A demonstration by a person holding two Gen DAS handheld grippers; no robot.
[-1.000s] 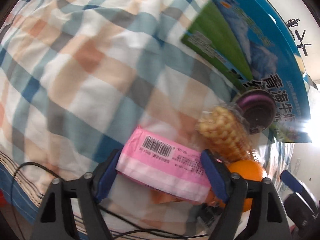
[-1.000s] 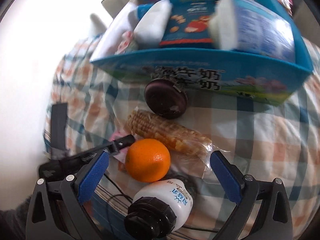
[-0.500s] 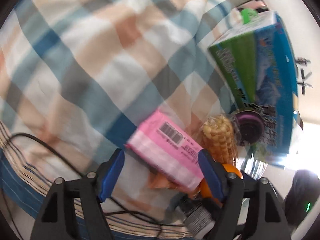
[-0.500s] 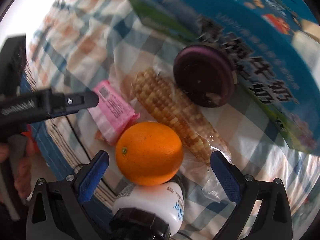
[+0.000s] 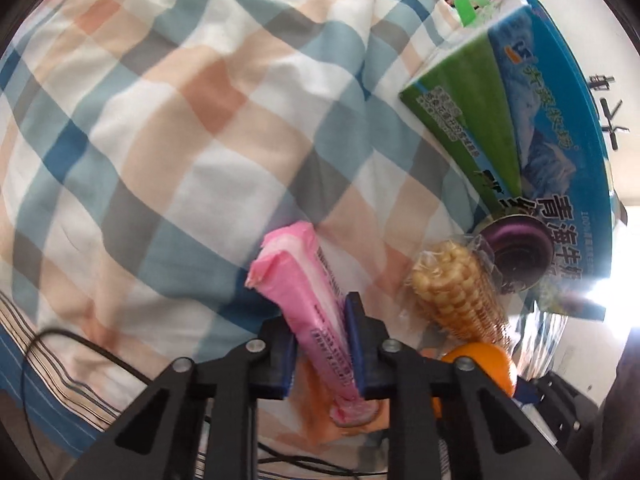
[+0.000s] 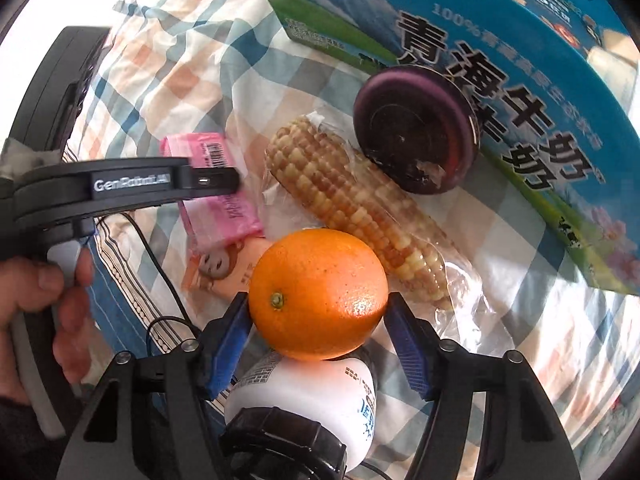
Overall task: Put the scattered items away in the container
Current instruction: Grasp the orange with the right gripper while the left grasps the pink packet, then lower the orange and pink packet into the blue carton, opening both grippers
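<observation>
Left gripper (image 5: 320,344) clamps the pink packet (image 5: 304,300) edge-on, long axis pointing away; right gripper (image 6: 320,320) pinches the orange (image 6: 318,294) beside the corn (image 6: 352,208).

Checked bedsheet (image 5: 208,128) w/ milk carton box (image 6: 500,64), corn cob (image 6: 360,208), purple lid (image 6: 416,128), cable (image 5: 80,340).

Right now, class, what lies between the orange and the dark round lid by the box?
In the right wrist view, the wrapped corn cob lies on the cloth between the orange and the lid.
</observation>
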